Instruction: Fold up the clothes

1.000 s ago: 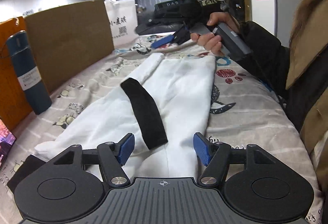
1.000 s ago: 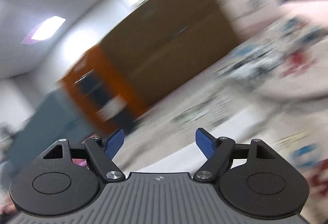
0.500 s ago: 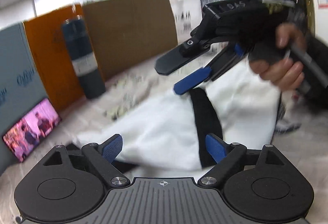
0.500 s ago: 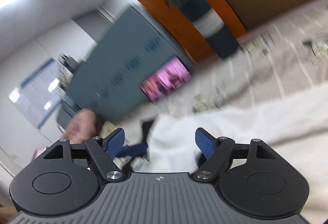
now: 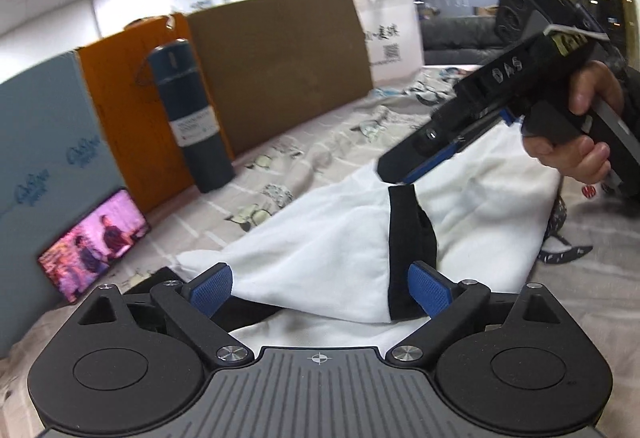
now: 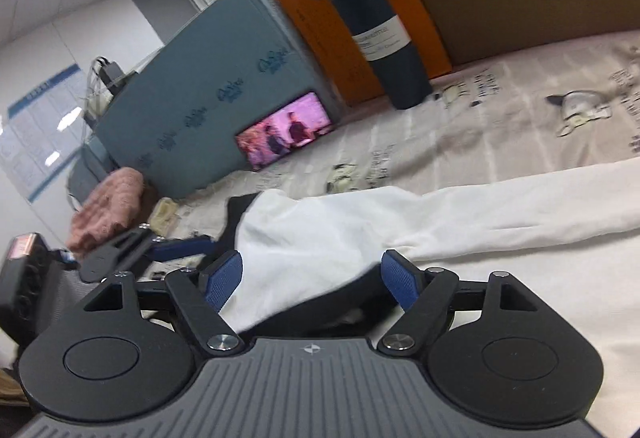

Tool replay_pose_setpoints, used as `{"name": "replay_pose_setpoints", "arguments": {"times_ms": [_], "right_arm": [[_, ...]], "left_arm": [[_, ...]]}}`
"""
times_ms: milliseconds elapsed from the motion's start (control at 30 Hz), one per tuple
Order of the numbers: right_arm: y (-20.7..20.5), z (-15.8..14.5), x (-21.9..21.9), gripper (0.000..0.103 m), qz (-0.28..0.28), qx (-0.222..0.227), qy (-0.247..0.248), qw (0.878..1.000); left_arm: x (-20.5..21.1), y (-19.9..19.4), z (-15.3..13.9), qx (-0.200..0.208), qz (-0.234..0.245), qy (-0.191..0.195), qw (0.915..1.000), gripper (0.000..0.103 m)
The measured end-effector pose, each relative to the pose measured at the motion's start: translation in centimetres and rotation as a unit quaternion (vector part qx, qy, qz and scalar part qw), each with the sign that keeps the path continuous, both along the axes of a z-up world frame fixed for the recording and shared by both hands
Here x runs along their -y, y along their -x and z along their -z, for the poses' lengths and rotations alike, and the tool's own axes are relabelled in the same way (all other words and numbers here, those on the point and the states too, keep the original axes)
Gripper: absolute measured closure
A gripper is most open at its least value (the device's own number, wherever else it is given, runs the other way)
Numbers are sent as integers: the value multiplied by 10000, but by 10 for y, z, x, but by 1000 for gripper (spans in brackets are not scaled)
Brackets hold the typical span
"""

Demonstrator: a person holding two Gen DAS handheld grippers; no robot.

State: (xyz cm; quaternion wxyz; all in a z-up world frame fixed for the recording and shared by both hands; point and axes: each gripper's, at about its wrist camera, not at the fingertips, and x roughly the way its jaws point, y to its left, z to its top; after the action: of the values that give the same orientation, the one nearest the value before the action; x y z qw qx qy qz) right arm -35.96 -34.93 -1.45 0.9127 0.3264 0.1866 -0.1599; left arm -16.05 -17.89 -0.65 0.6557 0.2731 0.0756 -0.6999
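A white garment with a black band lies partly folded on the patterned bed sheet. My left gripper is open, low over the garment's near end. My right gripper is open, its fingers astride the white cloth and a black trim beneath. In the left wrist view the right gripper, held in a hand, sits at the far end of the black band. In the right wrist view the left gripper shows at the left by the garment's black edge.
A dark blue flask stands by orange and brown boards along the bed's far side. A phone playing video leans on a grey-blue box. A pink knit item lies at the left. A white bag stands behind.
The right gripper swung down from above onto the garment's far end near the black band. The left gripper turned left and dropped closer to the cloth. Both stayed open.
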Motion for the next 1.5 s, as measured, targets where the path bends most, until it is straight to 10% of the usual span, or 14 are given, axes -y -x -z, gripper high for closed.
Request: {"name": "replay_pose_setpoints", "arguments": {"times_ms": [300, 600, 1333, 1400, 1500], "right_arm": [[67, -4, 26, 27, 1196, -105, 391, 9920], [129, -7, 79, 24, 1941, -82, 443, 9799], [133, 30, 147, 38, 1394, -118, 6, 9902], [133, 31, 145, 45, 1404, -161, 96, 9899], [133, 31, 144, 58, 1350, -180, 139, 9906]], "left_arm": [[-17, 64, -3, 354, -197, 709, 9967, 6], [-9, 123, 9, 811, 607, 425, 9939, 6], [101, 255, 30, 1628, 1804, 550, 9685, 6], [112, 258, 29, 1555, 1771, 531, 9704, 11], [118, 254, 28, 1282, 1987, 295, 9712, 66]]}}
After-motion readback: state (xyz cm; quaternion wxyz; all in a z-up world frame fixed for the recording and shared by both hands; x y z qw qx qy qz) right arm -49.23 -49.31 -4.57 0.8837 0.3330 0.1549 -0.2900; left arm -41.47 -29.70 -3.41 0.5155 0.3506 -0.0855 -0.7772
